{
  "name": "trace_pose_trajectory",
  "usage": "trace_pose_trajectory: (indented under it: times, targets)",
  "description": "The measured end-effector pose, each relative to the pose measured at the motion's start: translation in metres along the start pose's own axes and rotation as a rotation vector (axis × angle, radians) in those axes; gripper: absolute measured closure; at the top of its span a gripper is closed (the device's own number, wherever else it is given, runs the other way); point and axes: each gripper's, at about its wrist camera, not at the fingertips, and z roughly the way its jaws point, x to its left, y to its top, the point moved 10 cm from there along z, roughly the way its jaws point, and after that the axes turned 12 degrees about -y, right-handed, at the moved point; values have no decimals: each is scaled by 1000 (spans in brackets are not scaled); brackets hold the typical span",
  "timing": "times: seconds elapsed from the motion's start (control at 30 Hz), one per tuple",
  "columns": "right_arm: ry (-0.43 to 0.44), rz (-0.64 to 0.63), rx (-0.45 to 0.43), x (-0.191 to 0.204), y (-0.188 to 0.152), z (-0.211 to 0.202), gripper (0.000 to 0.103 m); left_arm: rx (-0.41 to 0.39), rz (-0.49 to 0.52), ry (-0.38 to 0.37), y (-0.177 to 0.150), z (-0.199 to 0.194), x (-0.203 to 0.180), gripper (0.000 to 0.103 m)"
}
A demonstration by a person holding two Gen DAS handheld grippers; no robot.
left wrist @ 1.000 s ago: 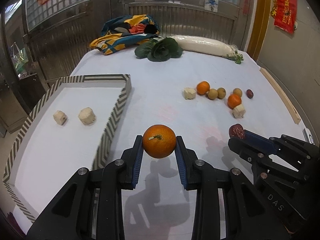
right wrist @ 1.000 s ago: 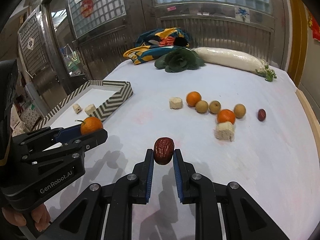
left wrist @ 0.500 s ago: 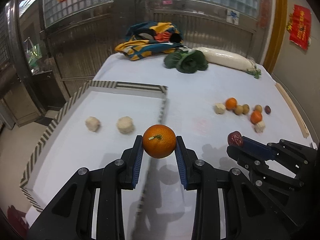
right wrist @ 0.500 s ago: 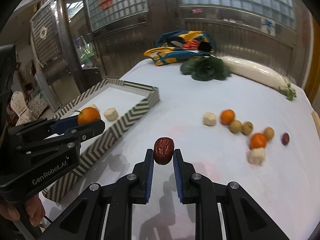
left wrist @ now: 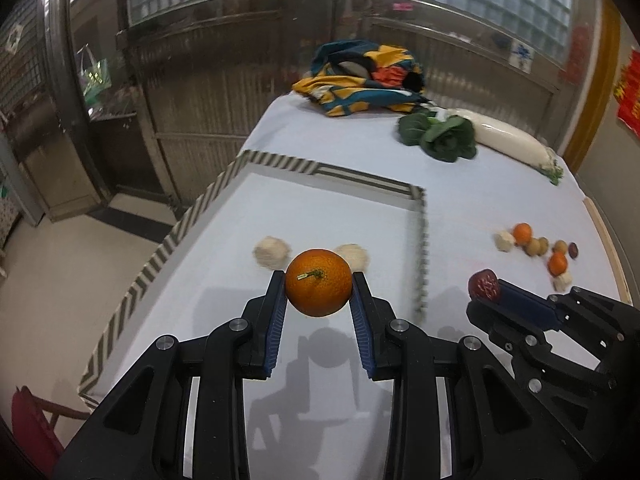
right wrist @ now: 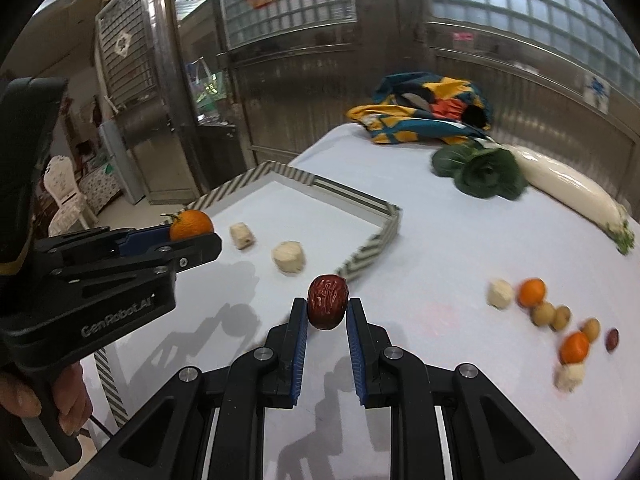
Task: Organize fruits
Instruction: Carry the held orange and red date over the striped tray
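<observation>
Already the left gripper (left wrist: 319, 294) was clamped on an orange (left wrist: 319, 282) above the striped tray (left wrist: 168, 246), while the right gripper (right wrist: 327, 312) pinched a red date (right wrist: 327, 301) near the tray's corner. Two pale chunks (right wrist: 288, 257) lay inside the tray. Most remained undone, it seemed: two oranges, small brown fruits, another date and more pale chunks (right wrist: 500, 293) sat loose on the white table (right wrist: 460, 240).

Both claws carried their fruit over the tray (left wrist: 280, 162).
</observation>
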Motion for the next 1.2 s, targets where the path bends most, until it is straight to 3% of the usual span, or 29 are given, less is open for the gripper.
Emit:
trace_pose_trajectory:
  times: [0.43,0.6,0.9,1.2]
  targets:
    - [79,-68,48,47,20,41,84,66,-73,36,-1,22,53,72]
    - [107,-99,82,63,21,57,84,111,-102,9,-1,35,57,72]
    - [116,-167,161,78,9,92,84,160,-122,33,-8,54,67,72]
    - [98,-187,176,79,7,106,84,234,-153,37,-20,68,72,71]
